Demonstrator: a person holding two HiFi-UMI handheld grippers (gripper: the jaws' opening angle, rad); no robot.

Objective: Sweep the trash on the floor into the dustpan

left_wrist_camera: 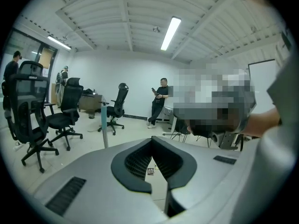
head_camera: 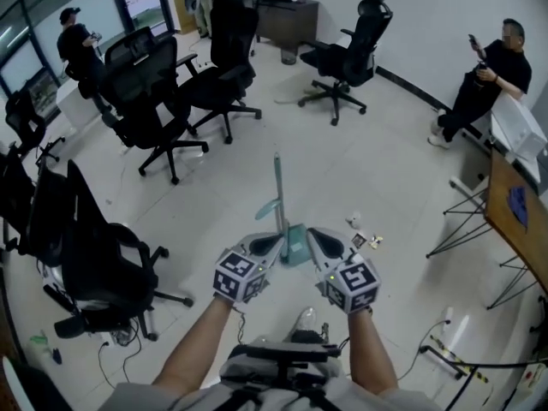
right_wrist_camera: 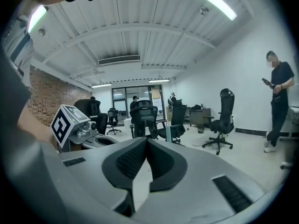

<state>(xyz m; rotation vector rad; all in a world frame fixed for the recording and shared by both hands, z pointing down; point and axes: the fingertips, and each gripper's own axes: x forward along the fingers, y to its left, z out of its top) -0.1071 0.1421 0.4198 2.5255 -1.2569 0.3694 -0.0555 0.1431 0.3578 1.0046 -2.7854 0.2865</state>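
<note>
My two grippers are right in front of me, one in each hand. The left gripper is pressed together with nothing in it. The right gripper is pressed together too, and it is empty. Each one has one cube with square marks on it. One green dustpan stands on the floor, showing between the two gripper tips, with its long handle sticking up. Three little bits of trash lie on the floor just to its right. Farther off I count three people and at least five black chairs.
</note>
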